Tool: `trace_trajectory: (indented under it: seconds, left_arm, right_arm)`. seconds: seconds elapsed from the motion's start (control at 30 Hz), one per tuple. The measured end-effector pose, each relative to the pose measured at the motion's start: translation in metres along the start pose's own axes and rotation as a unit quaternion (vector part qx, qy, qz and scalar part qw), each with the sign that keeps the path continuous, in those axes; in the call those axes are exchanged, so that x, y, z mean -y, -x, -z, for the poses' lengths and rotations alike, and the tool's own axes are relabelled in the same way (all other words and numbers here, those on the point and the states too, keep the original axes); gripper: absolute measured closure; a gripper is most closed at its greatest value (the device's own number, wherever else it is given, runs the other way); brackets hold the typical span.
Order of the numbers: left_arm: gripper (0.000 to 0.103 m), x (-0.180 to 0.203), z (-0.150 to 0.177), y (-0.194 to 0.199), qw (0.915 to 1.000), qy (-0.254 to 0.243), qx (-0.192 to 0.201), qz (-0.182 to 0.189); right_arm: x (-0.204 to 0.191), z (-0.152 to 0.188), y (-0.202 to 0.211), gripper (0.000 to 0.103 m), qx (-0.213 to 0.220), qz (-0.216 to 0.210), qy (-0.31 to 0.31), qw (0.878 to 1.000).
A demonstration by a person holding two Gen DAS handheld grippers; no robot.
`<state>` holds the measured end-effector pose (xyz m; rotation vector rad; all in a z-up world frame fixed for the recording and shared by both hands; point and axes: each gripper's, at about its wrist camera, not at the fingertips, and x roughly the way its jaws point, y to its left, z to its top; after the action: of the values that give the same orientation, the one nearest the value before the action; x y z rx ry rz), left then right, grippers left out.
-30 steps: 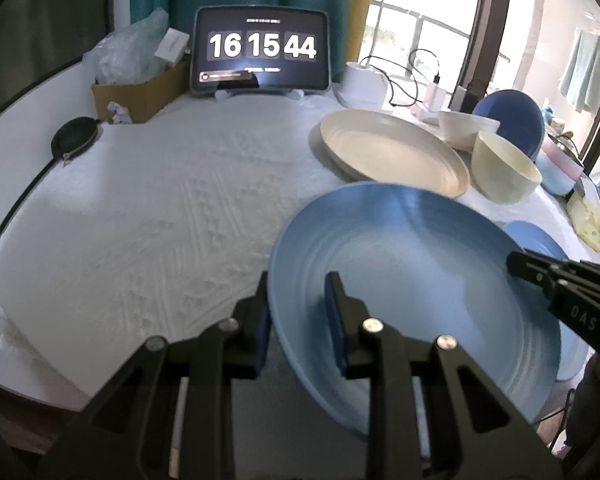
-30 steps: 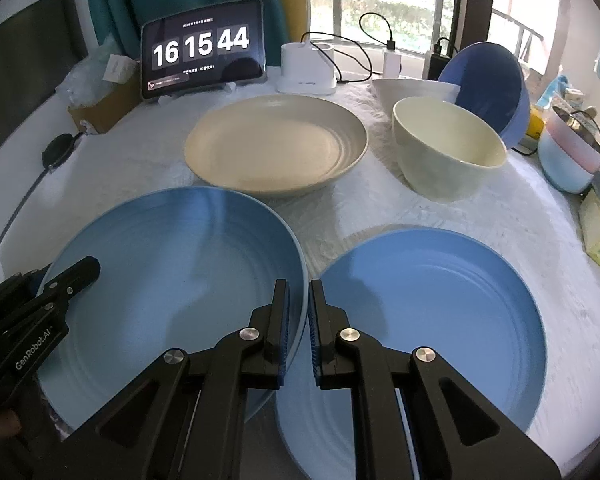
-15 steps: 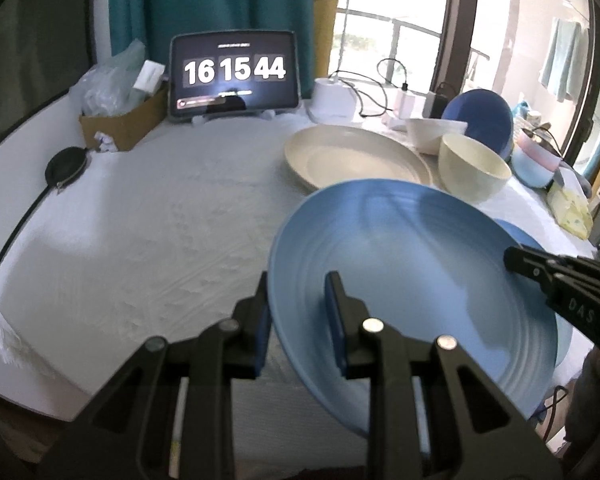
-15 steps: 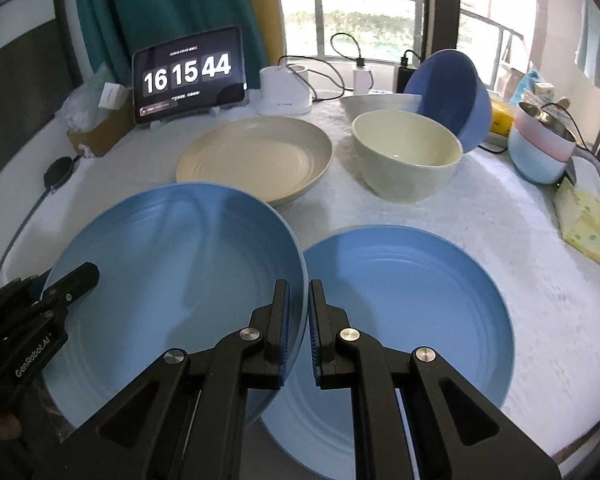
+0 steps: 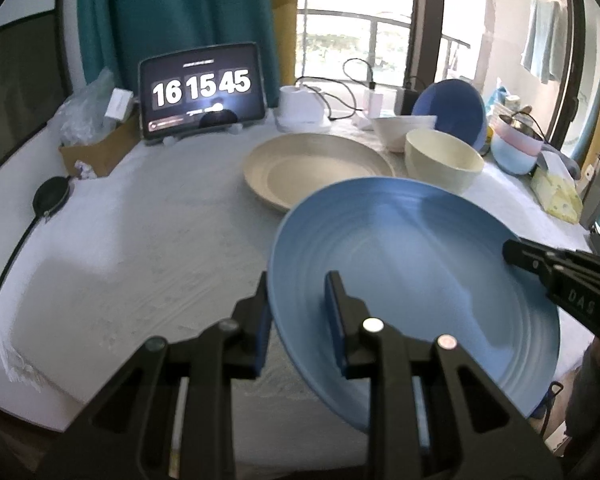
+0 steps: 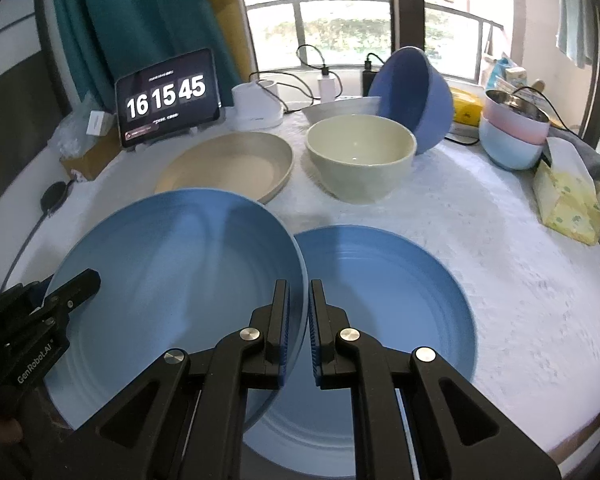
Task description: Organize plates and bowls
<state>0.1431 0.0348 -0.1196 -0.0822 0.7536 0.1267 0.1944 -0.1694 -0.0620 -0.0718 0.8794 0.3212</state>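
Both grippers hold one blue plate (image 5: 412, 276), raised above the table; it also shows in the right wrist view (image 6: 172, 280). My left gripper (image 5: 300, 316) is shut on its left rim. My right gripper (image 6: 298, 320) is shut on its right rim. A second blue plate (image 6: 388, 304) lies on the table under and right of the held one. A beige plate (image 6: 232, 168) and a cream bowl (image 6: 360, 156) sit behind. A dark blue bowl (image 6: 416, 92) leans on a white bowl (image 6: 332, 106).
A tablet clock (image 6: 168, 98) stands at the back left by a cardboard box (image 5: 96, 148). A white device (image 6: 258, 108) with cables is behind. Stacked pink and blue bowls (image 6: 512, 132) and a tissue pack (image 6: 568, 196) sit at right. A black disc (image 5: 52, 198) lies left.
The held blue plate has risen and both grippers with it, so the table looks farther below. The clock went from 44 to 45.
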Motion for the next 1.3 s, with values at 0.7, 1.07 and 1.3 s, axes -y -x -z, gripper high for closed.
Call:
trace_trajectory:
  seconds: [0.7,1.07,1.3]
  left_arm:
    - [0.077,0.067,-0.010,-0.022,0.9979,-0.054,-0.025,0.026]
    - [0.077,0.088,-0.005,-0.040,0.9954,-0.064,-0.056,0.043]
    - [0.077,0.094,0.000,-0.049,0.9936,-0.070,-0.075,0.047]
  right_arm:
    - [0.070,0.008,-0.001,0.093,0.002,0.012,-0.058,0.998]
    - [0.097,0.016,-0.008,0.092,-0.011,0.022,-0.080,0.996]
    - [0.104,0.018,-0.013,0.092,-0.019,0.027,-0.089,0.995]
